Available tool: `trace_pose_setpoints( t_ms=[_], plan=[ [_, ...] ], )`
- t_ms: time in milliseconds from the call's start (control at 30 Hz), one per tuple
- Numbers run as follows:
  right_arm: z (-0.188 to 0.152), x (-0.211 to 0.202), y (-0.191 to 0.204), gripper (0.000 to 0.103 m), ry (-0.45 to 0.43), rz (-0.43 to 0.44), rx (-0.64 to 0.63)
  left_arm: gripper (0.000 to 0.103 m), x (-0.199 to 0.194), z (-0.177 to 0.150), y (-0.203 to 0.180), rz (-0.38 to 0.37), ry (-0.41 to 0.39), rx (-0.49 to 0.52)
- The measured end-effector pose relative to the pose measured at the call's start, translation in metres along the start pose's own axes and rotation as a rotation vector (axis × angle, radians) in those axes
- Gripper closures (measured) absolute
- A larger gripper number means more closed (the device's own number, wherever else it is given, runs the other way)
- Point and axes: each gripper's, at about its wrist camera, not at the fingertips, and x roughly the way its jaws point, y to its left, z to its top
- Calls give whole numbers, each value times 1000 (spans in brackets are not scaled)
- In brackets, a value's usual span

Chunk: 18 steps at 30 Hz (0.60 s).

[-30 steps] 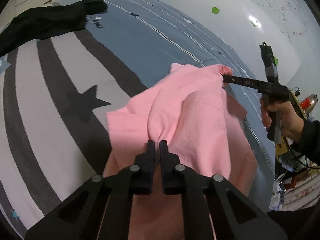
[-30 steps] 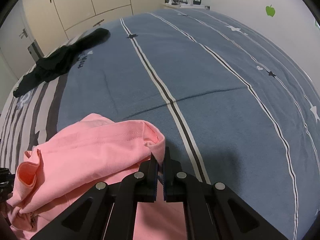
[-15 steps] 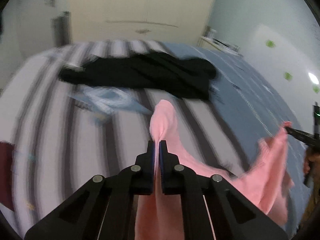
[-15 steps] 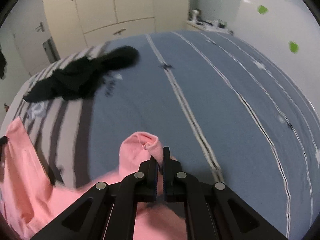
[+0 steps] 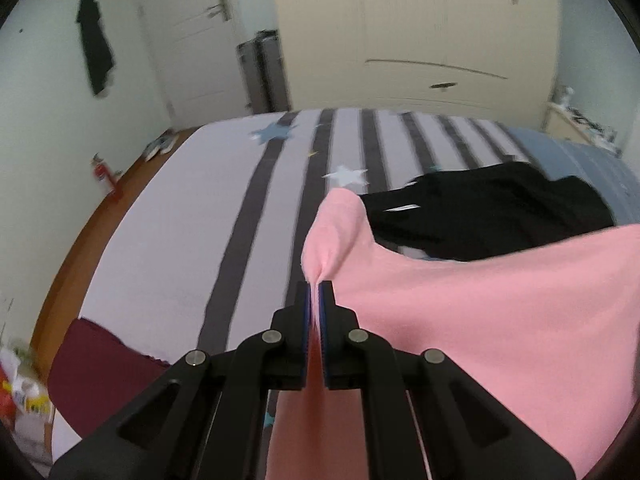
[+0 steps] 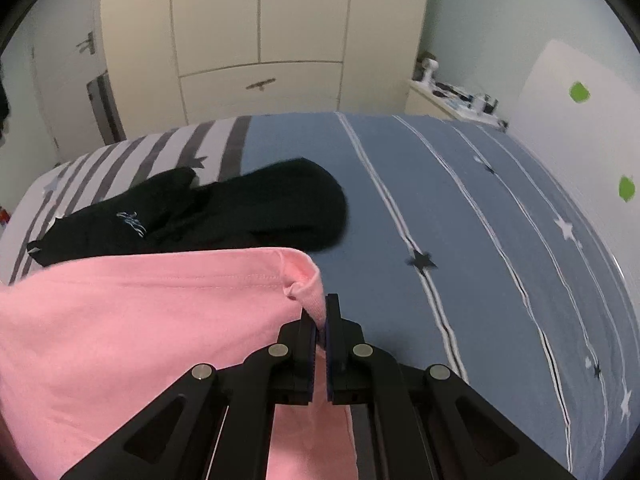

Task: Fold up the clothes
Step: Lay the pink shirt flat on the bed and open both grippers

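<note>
Two wrist views of a pink garment (image 5: 500,320) held stretched above a bed (image 6: 460,208). The left gripper (image 5: 319,285) was clamped on a bunched corner of the fabric, a pink peak rising just beyond its pads; the right gripper (image 6: 322,300) was likewise clamped on a rolled, stitched hem corner. Between the two grips the cloth spanned as a nearly taut sheet, its upper edge running across both views and its lower part hanging out of sight below the fingers. Whether any of it touched the bed could not be told.

Behind the pink edge a black garment (image 6: 224,212) lay crumpled on the bedcover, across the boundary between the striped grey-and-white part and the blue part. A dark red cloth (image 5: 104,376) lay at the near left edge of the bed in the left view. Cream wardrobe doors (image 6: 260,20) closed the background.

Handling, as judged from the drape: the fabric appeared to be a light, soft knit, limp and without stiffness, sagging wherever unsupported and bunching at each pinch. It should not be fragile or slippery, yet a thin pinch could creep free under tension. Hold is best taken at hemmed corners or seams, where the doubled layers give the pads more to bite.
</note>
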Motion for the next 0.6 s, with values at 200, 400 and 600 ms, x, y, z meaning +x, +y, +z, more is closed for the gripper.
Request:
trace_pose_setpoints(
  t_ms=[200, 400, 600],
  plan=[
    [4, 32, 28, 98, 75, -9, 28, 99, 36, -9, -10, 57, 72, -5],
    [-55, 64, 31, 67, 227, -42, -62, 72, 51, -41, -2, 30, 163, -61],
    [-114, 8, -20, 66, 150, 2, -104, 45, -10, -73, 39, -20, 71, -66]
  ],
)
